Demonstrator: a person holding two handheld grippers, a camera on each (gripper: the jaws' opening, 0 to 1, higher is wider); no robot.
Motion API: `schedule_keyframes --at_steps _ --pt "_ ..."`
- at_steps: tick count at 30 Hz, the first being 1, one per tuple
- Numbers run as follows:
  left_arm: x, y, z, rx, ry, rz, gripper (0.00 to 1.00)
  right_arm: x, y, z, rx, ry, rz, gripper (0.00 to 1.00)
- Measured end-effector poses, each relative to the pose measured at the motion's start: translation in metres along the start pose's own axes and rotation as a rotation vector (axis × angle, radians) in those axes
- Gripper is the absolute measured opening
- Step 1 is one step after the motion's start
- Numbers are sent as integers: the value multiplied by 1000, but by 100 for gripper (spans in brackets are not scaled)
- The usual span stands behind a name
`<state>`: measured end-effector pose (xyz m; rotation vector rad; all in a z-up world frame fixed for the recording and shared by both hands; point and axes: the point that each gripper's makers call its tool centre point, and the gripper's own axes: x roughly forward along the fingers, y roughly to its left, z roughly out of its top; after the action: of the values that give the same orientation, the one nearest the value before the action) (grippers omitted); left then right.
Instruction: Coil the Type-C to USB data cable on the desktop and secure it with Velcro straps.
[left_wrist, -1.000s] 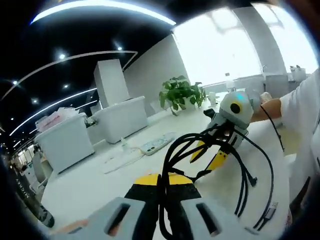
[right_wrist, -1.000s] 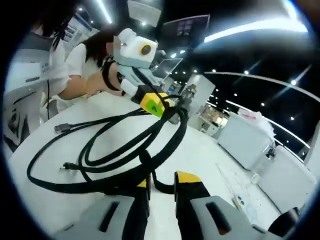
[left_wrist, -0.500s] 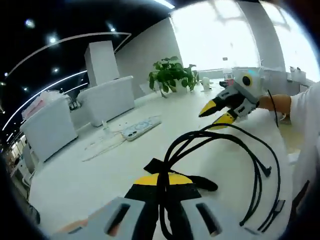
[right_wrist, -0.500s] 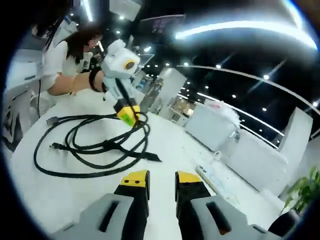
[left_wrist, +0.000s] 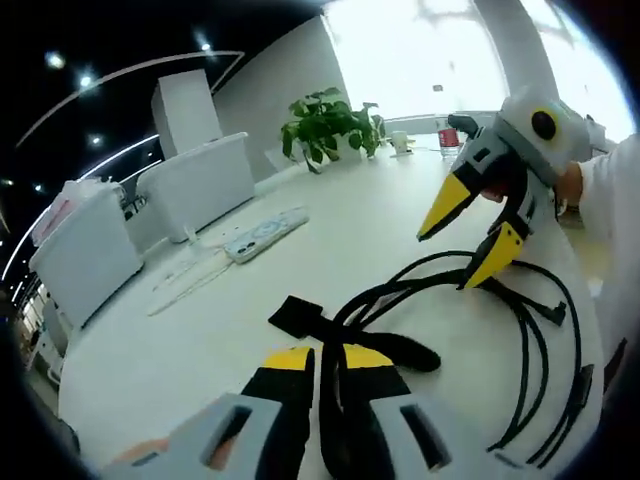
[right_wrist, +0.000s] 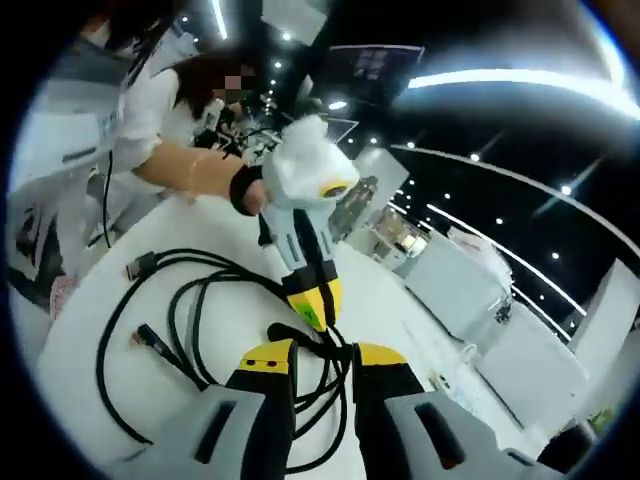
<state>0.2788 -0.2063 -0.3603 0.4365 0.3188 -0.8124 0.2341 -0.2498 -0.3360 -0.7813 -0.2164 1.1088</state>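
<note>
In the left gripper view, the left gripper (left_wrist: 325, 362) has its jaws nearly closed, pinching the black cable (left_wrist: 520, 330) where its loops gather; the black Velcro strap (left_wrist: 300, 318) lies flat just beyond the tips. The coils spread toward 3 o'clock across the white desktop (left_wrist: 180, 340). The right gripper (left_wrist: 478, 232) hovers at 2 o'clock, jaws parted, holding nothing. A power strip (left_wrist: 262, 230) lies at 11 o'clock, a potted plant (left_wrist: 325, 122) at 12.
</note>
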Motion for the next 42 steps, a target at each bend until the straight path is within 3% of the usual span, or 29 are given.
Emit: schedule_keyframes --at_steps 5,9,13,18,23,29,37,42 --pt "-10 10 14 -8 -52 30 12 15 6 -8 -225 76 31 20" --pt "-7 20 28 -14 -105 56 12 29 10 -15 -300 110 72 20" --pt "5 21 25 -29 -102 44 12 35 11 -15 -332 96 84 18" --pt "14 22 5 -18 -45 54 11 41 9 -10 -270 46 69 16" --pt "15 16 1 -13 -30 38 7 44 2 -4 -63 -37 45 10" --pt "15 15 1 -21 -29 36 5 49 -5 -1 91 -80 21 10" --pt "16 12 -1 -6 -10 53 5 59 3 3 67 -57 25 7" --pt "14 13 -2 -23 -6 55 5 63 8 5 -9 -40 17 5"
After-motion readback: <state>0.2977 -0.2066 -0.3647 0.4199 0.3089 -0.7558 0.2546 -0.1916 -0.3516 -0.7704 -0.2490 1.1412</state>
